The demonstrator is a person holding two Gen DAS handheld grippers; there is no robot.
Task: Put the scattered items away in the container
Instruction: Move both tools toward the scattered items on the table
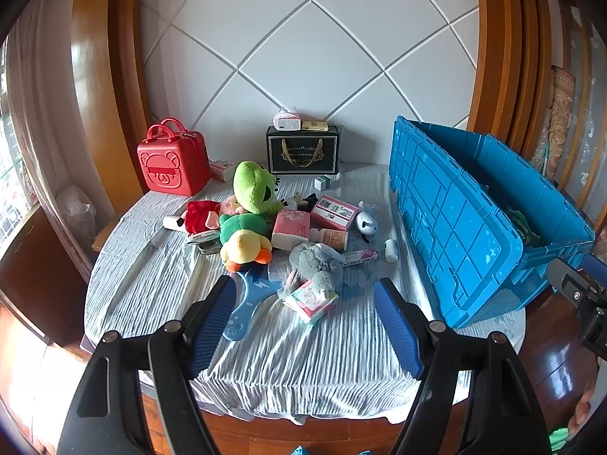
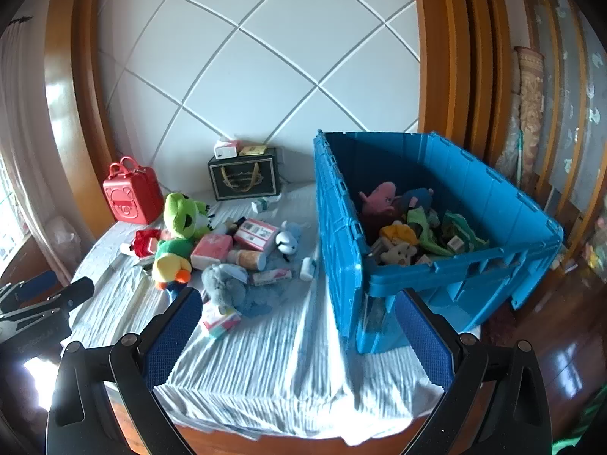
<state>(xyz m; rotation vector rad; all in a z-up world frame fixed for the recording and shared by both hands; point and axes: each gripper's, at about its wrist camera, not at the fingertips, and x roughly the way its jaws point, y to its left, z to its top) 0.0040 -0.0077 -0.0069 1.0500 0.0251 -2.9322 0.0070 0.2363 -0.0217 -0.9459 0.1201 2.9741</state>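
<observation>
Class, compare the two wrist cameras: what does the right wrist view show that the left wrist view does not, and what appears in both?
Only the right wrist view looks down into the blue crate, showing the toys already inside, such as a pink plush.

Only the left wrist view shows the blue hand mirror in full, lying near the open left tool.

Both show the green frog plush, the red case, the grey plush and the white cloth. The right tool is also open and empty.
</observation>
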